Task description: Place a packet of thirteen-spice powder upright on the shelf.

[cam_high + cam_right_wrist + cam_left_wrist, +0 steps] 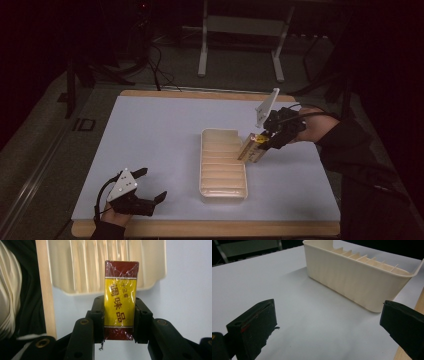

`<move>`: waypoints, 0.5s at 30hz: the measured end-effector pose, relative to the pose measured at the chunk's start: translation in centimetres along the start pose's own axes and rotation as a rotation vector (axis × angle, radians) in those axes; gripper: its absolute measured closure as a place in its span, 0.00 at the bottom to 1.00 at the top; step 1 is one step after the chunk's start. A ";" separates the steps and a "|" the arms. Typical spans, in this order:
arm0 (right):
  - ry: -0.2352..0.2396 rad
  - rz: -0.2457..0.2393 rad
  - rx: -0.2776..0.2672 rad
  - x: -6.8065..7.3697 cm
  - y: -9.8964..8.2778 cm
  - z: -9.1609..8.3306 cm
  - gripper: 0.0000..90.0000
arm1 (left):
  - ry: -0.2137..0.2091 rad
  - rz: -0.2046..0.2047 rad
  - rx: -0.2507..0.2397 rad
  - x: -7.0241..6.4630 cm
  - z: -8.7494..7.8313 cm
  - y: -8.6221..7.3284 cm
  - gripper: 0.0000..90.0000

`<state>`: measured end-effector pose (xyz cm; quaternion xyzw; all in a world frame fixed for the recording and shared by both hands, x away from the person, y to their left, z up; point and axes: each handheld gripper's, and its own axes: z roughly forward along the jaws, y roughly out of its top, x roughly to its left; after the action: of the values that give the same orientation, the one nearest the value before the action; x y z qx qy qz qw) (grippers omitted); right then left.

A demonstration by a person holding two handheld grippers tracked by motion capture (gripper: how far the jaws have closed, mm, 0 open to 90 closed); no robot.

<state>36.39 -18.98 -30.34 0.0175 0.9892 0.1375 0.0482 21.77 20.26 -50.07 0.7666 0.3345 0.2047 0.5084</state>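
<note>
While the right tongs (pixel 264 141) hold a small wrapped box (pixel 121 300) just beside the right wall of the cream slotted tray (pixel 205 165), the work in hand looks like the carry-and-place step: bringing the box to one of the tray's narrow compartments. In the right gripper view the jaws are closed against the two long sides of the box, gripping its lower half, with the yellow label and dark red ends facing the camera and the tray's ribbed slots lying beyond it. From the high view the box hangs tilted, its lower end near the tray's rim, about level with the far-middle slots; it does not appear to be inside any slot yet.

The left tongs (pixel 150 192) rest near the front left of the bench (pixel 150 130), well apart from the tray, jaws spread wide and holding nothing; in the left gripper view the tray's long side (pixel 352 282) stands ahead between the two open jaws.

As a judgement, the next move calls for swinging the box over the rim, lining its thin edge up with a slot so it slides between two dividers, then lowering before letting go. The tray is light-looking and could shift if the box catches a divider.

Hard to make out: whether the box touches the tray's rim, since the dim high view blurs that edge. The slots seem empty, though their floors are partly hidden. The person's right sleeve (pixel 350 145) merges into the dark surroundings.
</note>
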 end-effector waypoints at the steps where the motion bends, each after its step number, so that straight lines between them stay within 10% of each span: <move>1: 0.001 -0.002 -0.014 0.0 0.2 0.1 0.75 | 0.000 0.001 0.001 0.0 0.0 0.0 0.01; 15: -0.031 -0.104 -0.169 -0.6 1.2 2.7 0.75 | -0.007 0.005 0.006 0.0 0.1 0.0 0.01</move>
<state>37.26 -17.11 -32.54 -0.0356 0.9727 0.2176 0.0720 21.78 20.22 -50.11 0.7698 0.3313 0.2021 0.5068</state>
